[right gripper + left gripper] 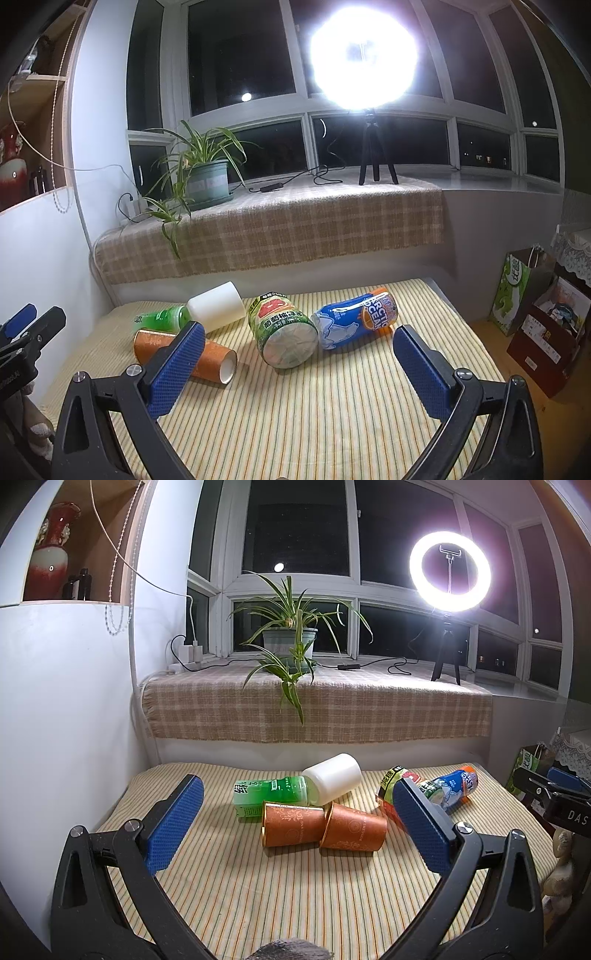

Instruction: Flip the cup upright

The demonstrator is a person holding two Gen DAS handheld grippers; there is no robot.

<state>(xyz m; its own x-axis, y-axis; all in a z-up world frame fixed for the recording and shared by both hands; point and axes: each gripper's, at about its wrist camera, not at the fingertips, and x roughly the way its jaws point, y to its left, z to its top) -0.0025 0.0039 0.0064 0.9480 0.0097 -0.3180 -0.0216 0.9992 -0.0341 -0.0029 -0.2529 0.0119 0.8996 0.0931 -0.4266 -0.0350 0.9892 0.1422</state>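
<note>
Several cups lie on their sides on the striped table (pixel 295 904). Two orange paper cups lie side by side: one (pixel 291 824) on the left, one (pixel 354 830) on the right. A white cup (pixel 332 779) lies behind them, resting on a green cup (pixel 273 794). A green-label cup (pixel 284 334) and a blue cup (pixel 354 320) lie to the right. My left gripper (pixel 295 816) is open, its blue pads (pixel 173 823) either side of the orange cups and short of them. My right gripper (pixel 299 350) is open and empty, short of the green-label cup.
A checked cloth covers the window ledge (pixel 317 705) behind the table, with a potted plant (pixel 290 642) and a lit ring light on a tripod (pixel 448 572). A white wall stands at left. Bags and boxes (pixel 535 314) sit on the floor at right.
</note>
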